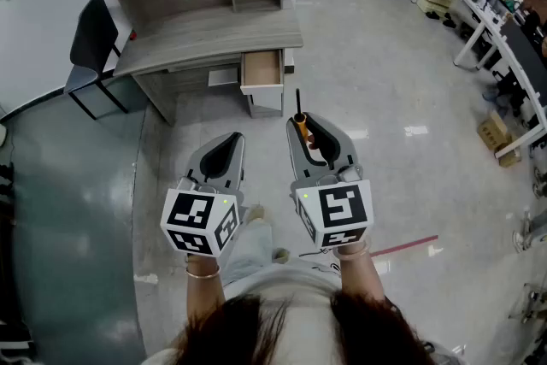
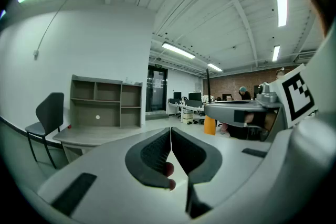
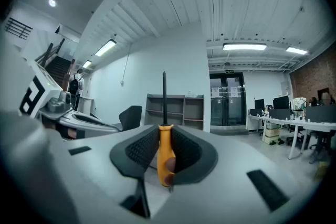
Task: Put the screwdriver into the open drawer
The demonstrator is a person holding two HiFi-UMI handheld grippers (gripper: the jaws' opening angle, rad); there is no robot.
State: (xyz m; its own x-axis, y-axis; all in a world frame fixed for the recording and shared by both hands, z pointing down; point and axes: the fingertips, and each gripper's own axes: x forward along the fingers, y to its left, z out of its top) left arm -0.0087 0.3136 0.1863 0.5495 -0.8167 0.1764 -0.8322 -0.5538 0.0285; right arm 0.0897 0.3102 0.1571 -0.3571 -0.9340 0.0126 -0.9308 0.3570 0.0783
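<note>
Right gripper (image 3: 165,132) clamped on orange handle of screwdriver (image 3: 164,157); black shaft sticks out past jaws, pointing toward desk (image 1: 209,37). Left gripper (image 2: 170,134) closed, pads meeting, nothing between. Both held over floor, well short of desk front. Drawer (image 1: 261,69) pulled out under desk's right end. Black chair (image 1: 92,38) at desk's left end.

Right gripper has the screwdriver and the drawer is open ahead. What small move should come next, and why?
Probably step forward and carry the right gripper toward the open drawer under the desk. Its jaws are shut on the screwdriver by the orange handle, shaft pointing ahead, yet the drawer is well ahead across the floor. The left gripper is shut and empty.
</note>
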